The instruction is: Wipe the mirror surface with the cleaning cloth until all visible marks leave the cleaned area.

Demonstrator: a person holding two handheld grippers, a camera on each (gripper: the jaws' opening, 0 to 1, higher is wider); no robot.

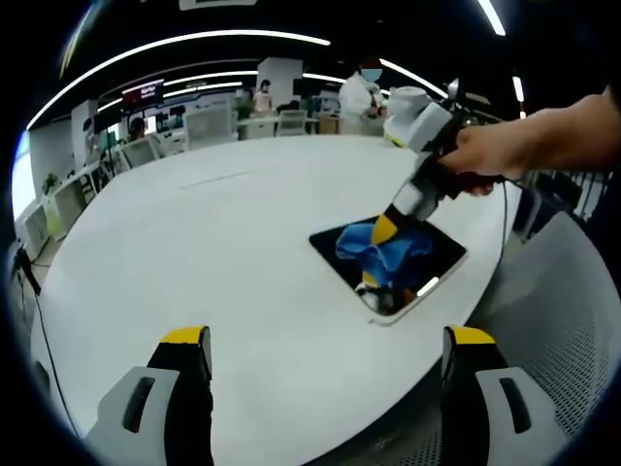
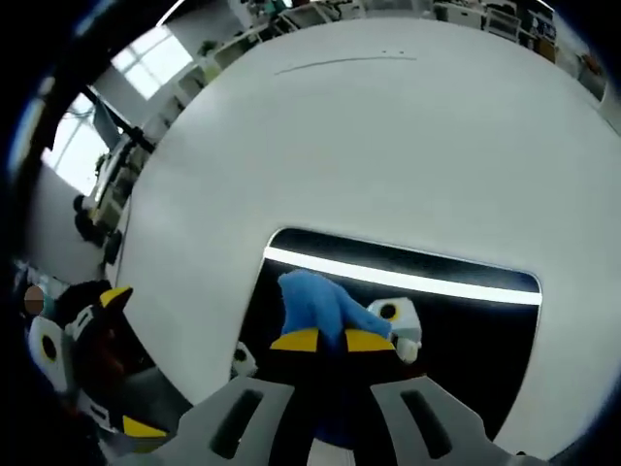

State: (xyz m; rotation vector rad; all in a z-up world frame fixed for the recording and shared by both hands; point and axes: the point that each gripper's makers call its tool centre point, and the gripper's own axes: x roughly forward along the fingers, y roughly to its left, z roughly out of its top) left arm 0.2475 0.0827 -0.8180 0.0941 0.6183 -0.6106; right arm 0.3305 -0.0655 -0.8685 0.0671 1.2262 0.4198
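Your right gripper (image 2: 330,341) has its jaws pinched on the blue cloth (image 2: 315,303), yellow tips nearly touching with fabric bunched between them. The cloth is pressed onto the mirror (image 2: 466,340), so you're mid-wipe, the wiping step is the one in hand. In the left gripper view the same right gripper (image 1: 385,229) comes down from 1 o'clock, held by a hand (image 1: 490,153), with the cloth (image 1: 380,250) spread under it near the mirror's middle.

Your left gripper (image 1: 325,351) hangs back, jaws spread wide, nothing between them, hovering over bare desk (image 1: 223,252) at the 6 o'clock edge of its view. It also shows at 8 o'clock in the right gripper view (image 2: 92,335), well apart from the mirror.

Next move, as a judgement: keep the cloth flat on the glass and drag it toward the uncovered part, mainly the dark stretch at 3 to 4 o'clock of the cloth in the right gripper view. Keep pressure even so the mirror doesn't slide; your left gripper could steady its rim.

The mirror (image 1: 441,254) is a dark rounded rectangle with a pale rim, lying flat on the white desk near its edge, reflecting a bright ceiling light strip. Can't tell whether marks are left on it; too dark and small. Too early to call done.
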